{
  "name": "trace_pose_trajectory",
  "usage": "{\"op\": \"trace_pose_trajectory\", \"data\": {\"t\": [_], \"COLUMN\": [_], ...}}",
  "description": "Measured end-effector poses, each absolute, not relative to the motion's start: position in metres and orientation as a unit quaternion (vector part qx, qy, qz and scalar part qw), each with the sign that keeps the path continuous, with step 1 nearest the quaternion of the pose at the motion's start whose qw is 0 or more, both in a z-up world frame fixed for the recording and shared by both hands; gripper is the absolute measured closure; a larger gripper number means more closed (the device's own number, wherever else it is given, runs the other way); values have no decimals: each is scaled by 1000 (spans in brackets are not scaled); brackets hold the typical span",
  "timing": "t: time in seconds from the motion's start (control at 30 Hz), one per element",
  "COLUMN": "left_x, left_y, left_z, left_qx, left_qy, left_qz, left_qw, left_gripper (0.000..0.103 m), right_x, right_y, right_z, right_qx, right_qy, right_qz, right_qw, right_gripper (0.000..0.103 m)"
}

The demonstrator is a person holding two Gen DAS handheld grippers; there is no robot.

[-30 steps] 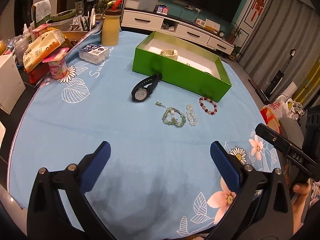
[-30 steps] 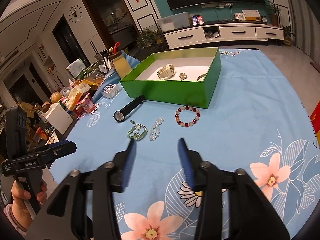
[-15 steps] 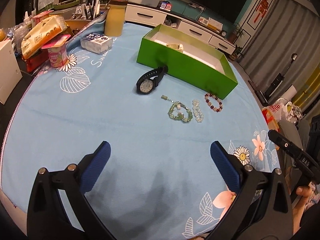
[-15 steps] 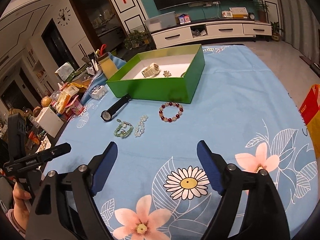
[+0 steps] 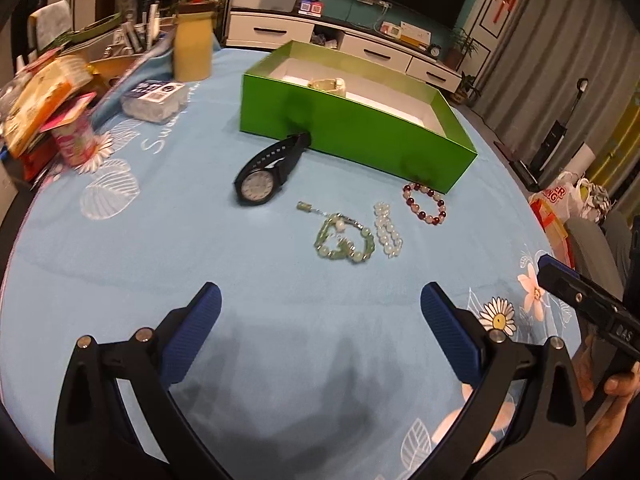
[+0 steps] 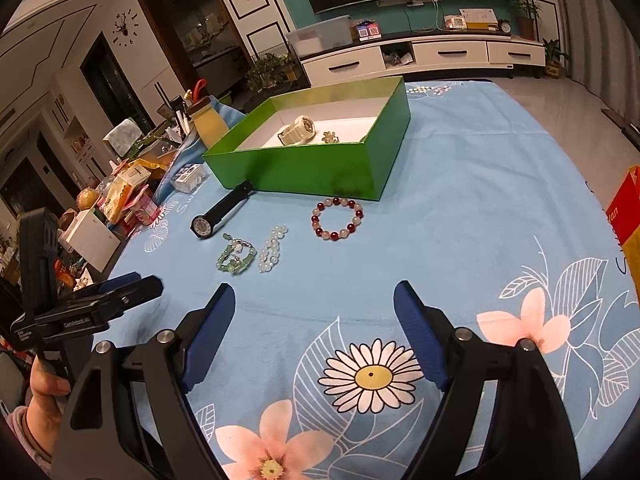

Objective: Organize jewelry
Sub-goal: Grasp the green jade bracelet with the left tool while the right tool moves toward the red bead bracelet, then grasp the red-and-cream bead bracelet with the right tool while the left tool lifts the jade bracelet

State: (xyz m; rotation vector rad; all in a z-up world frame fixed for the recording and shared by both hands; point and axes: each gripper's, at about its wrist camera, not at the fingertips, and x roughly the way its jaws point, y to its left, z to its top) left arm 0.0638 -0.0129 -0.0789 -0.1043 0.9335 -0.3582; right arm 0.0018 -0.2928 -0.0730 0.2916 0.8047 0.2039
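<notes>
On the blue flowered tablecloth (image 5: 120, 264) stands a green box (image 5: 352, 136) (image 6: 296, 168) holding a cream watch (image 6: 298, 130) and a small brooch (image 6: 330, 136). In front of it lie a black watch (image 5: 266, 178) (image 6: 218, 212), a green bead bracelet (image 5: 344, 242) (image 6: 235, 258), a clear bead bracelet (image 5: 387, 230) (image 6: 272, 249) and a red-and-white bead bracelet (image 5: 425, 204) (image 6: 337, 219). My left gripper (image 5: 320, 306) is open, short of the green bracelet. My right gripper (image 6: 314, 306) is open, nearer than the beads, nothing between its fingers.
At the table's left edge stand a yellow jar (image 5: 193, 46), a small tin (image 5: 154, 96), a pink cup (image 5: 76, 138) and snack packets (image 5: 38, 96). A TV cabinet (image 6: 420, 54) lies beyond the table. A red bag (image 6: 624, 216) sits off the right edge.
My right gripper's jaws have spread from narrow to wide. My left gripper has moved forward and lower toward the bracelets. The jewelry has not shifted.
</notes>
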Motion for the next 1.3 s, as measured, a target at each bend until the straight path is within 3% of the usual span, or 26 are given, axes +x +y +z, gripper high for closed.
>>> {"op": "trace_pose_trajectory", "data": {"t": [0.2, 0.4, 0.57, 0.73, 0.83, 0.97, 1.03, 1.1, 1.3], "left_x": [89, 106, 114, 115, 115, 116, 114, 114, 110], "left_y": [-30, -40, -47, -56, -60, -62, -60, -54, -39], "left_z": [-96, -106, -116, -123, -123, -122, -118, -114, -101], "left_qx": [-32, -22, -2, 31, 42, 42, 23, 1, -34], "left_qy": [454, 456, 460, 450, 446, 445, 446, 445, 440], "left_qz": [-163, -158, -158, -164, -171, -182, -189, -196, -206], "left_qw": [875, 876, 874, 877, 878, 876, 875, 874, 873], "left_gripper": [4, 26, 53, 56, 78, 83, 96, 97, 98], "right_x": [6, 10, 14, 18, 23, 35, 41, 51, 82], "right_y": [-302, -308, -310, -310, -309, -305, -303, -301, -297], "right_z": [-79, -83, -87, -90, -94, -96, -96, -96, -101], "right_qx": [144, 149, 151, 151, 149, 144, 141, 135, 129], "right_qy": [393, 396, 398, 400, 403, 406, 406, 405, 421], "right_qz": [92, 87, 87, 86, 84, 80, 78, 79, 74], "right_qw": [903, 902, 901, 900, 899, 899, 900, 901, 895], "right_gripper": [21, 21, 21, 21, 21, 21, 21, 23, 40]}}
